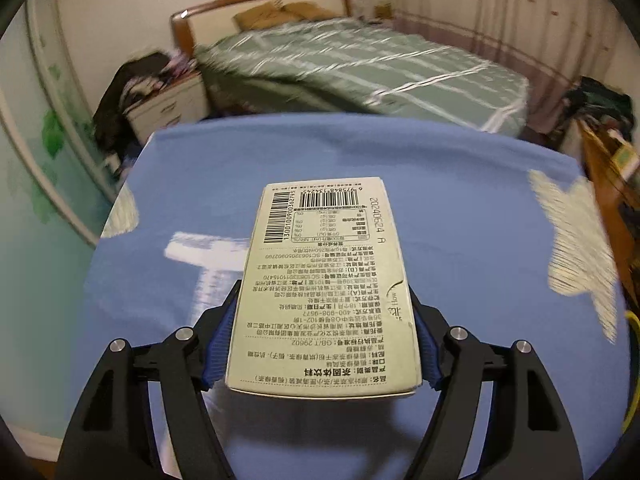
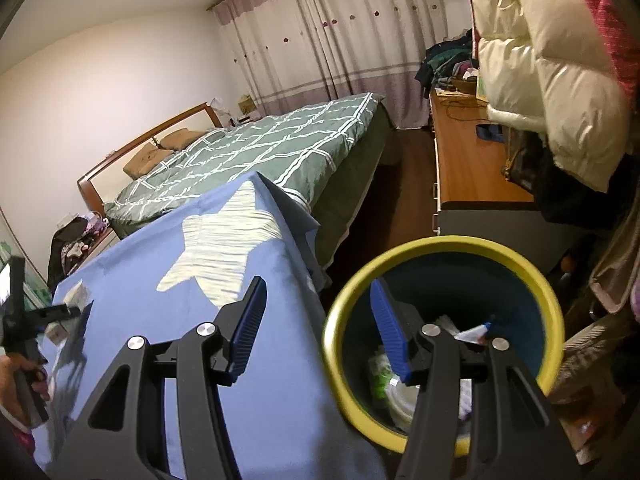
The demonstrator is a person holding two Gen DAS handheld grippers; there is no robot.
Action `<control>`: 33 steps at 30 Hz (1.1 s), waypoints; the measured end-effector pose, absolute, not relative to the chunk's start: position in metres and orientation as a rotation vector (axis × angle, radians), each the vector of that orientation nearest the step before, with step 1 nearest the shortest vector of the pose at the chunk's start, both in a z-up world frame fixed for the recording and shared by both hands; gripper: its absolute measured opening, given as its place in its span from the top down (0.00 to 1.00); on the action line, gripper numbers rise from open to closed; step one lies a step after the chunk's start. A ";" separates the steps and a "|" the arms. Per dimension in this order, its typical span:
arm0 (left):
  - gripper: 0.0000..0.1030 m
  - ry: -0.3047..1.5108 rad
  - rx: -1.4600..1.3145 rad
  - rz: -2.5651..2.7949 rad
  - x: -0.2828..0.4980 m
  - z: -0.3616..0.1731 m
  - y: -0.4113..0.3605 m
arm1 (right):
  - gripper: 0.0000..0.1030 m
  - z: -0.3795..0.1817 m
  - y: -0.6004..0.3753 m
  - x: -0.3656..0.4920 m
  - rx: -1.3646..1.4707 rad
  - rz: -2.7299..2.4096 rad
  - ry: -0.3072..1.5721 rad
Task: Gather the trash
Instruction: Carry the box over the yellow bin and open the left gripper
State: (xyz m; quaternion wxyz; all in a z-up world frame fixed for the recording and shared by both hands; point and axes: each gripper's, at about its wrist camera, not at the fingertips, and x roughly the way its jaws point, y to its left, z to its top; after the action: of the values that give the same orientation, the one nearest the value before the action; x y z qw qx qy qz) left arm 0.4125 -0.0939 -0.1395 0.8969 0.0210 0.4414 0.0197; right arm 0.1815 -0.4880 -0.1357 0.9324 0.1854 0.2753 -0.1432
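Box: "20240624 A", "GB/T 29602", barcodes, Chinese txt.

The box sits between the left gripper's pads over the table; the bin stands beside the table's right edge, apparently holding wrappers; the bed lies behind.

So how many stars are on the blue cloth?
1 whole star, pale, at the cloth's far corner near the bin. Other pale patches show too; more stars may be hidden.

One box, one bin
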 end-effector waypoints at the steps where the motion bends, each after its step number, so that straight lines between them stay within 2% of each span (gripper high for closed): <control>1: 0.31 0.894 0.058 0.014 0.404 -0.134 -0.108 | 0.50 -0.135 -0.491 0.172 0.366 -0.295 0.567; 16: 0.30 0.745 0.206 -0.340 0.310 -0.085 -0.304 | 0.50 -0.115 -0.530 0.091 0.337 -0.359 0.490; 27: 0.30 0.863 0.315 -0.651 0.254 -0.117 -0.466 | 0.50 -0.119 -0.569 0.054 0.373 -0.440 0.505; 30: 0.30 0.896 0.318 -0.705 0.246 -0.129 -0.488 | 0.50 -0.114 -0.573 0.044 0.374 -0.463 0.490; 32: 0.27 0.912 0.319 -0.739 0.245 -0.134 -0.501 | 0.47 -0.112 -0.574 0.040 0.375 -0.474 0.480; 33: 0.19 0.907 0.324 -0.736 0.244 -0.135 -0.505 | 0.45 -0.111 -0.574 0.039 0.376 -0.478 0.475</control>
State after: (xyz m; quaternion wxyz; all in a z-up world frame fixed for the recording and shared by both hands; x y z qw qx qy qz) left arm 0.2437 -0.5050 -0.1347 0.8218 0.1524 0.4264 -0.3457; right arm 0.0388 -0.5739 -0.1109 0.9266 0.1831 0.2317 -0.2329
